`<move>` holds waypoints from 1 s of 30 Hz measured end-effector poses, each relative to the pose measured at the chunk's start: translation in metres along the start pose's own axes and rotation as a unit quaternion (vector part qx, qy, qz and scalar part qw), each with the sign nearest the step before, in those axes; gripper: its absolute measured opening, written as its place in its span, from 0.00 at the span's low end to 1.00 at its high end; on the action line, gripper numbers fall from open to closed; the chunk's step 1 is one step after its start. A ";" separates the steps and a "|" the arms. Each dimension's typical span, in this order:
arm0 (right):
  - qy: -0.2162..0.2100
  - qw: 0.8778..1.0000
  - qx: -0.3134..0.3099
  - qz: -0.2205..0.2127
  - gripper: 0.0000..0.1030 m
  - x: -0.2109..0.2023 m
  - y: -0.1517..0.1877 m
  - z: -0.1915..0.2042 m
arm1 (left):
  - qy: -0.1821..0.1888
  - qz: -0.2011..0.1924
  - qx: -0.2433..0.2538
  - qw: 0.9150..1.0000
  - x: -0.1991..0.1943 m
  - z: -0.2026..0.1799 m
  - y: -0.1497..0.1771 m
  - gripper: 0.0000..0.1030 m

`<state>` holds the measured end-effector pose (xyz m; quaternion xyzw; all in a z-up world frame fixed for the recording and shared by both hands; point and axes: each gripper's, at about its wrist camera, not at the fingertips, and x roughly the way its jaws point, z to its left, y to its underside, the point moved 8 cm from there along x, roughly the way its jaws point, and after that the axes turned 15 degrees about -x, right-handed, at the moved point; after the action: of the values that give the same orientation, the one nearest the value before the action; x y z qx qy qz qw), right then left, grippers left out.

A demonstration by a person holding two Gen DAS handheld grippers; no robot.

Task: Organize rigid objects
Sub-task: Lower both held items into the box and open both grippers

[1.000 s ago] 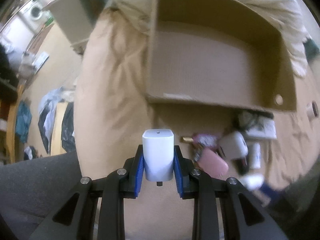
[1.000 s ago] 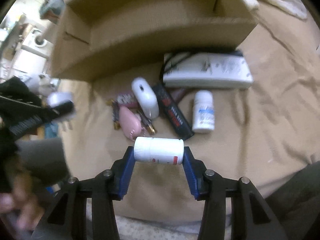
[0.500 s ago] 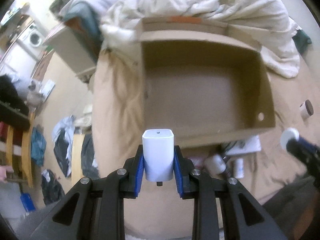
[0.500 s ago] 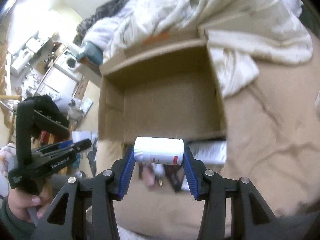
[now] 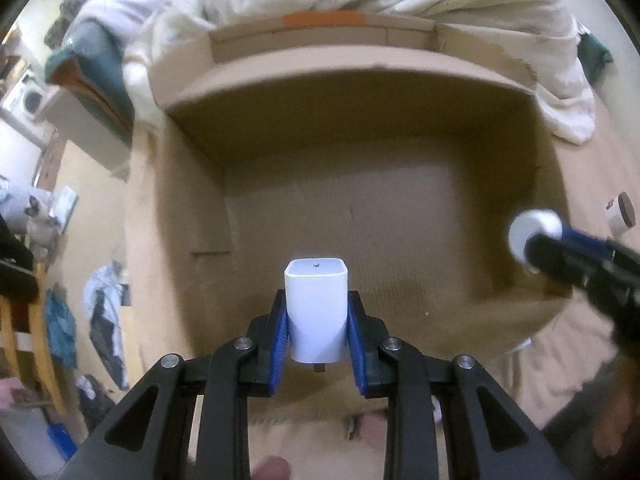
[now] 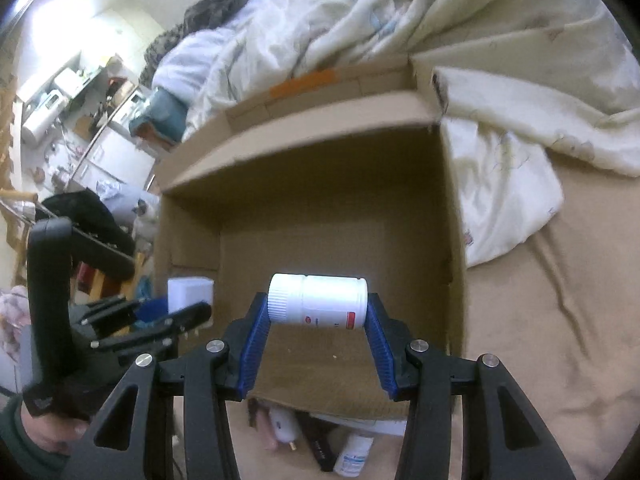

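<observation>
Both loads hang over the empty cardboard box (image 5: 384, 216). The left gripper (image 5: 316, 320) fingers clench the white USB charger (image 5: 316, 308) upright; at three o'clock, the right gripper (image 6: 316, 320) grasps the white pill bottle (image 6: 318, 300) crosswise, cap toward nine o'clock.

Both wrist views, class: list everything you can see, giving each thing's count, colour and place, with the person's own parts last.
cardboard box: one, brown, open, on the bed, nothing in it
charger block: one, white, clamped in the left tool, over the box
pill bottle: one, white, lying sideways in the right tool, over the box
small items: several, mixed colours, on the sheet before the box
bedsheet: one, tan, under the box
duvet: one, white, bunched behind the box
left tool: black, blue pads
right tool: black, blue pads
hand: one, gripping the left tool's handle
</observation>
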<state>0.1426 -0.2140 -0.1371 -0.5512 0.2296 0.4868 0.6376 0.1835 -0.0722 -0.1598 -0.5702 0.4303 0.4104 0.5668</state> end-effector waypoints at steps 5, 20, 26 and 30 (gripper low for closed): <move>-0.006 0.999 0.019 0.030 0.48 0.023 0.011 0.001 | 0.020 0.021 0.004 1.000 0.023 -0.010 0.011 0.24; 0.011 0.996 0.025 0.081 0.48 0.049 0.030 -0.002 | -0.006 0.015 0.009 1.000 0.026 -0.011 0.016 0.24; 0.006 0.997 0.032 0.076 0.54 0.048 0.028 -0.002 | -0.003 0.017 0.001 1.000 0.024 -0.011 0.014 0.28; -0.023 0.997 0.036 0.068 0.58 0.044 0.025 0.003 | 0.018 0.039 -0.014 0.999 0.022 -0.007 0.015 0.51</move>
<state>0.1388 -0.1966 -0.1844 -0.4996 0.2689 0.5333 0.6275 0.1749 -0.0796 -0.1849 -0.5680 0.4570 0.4280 0.5342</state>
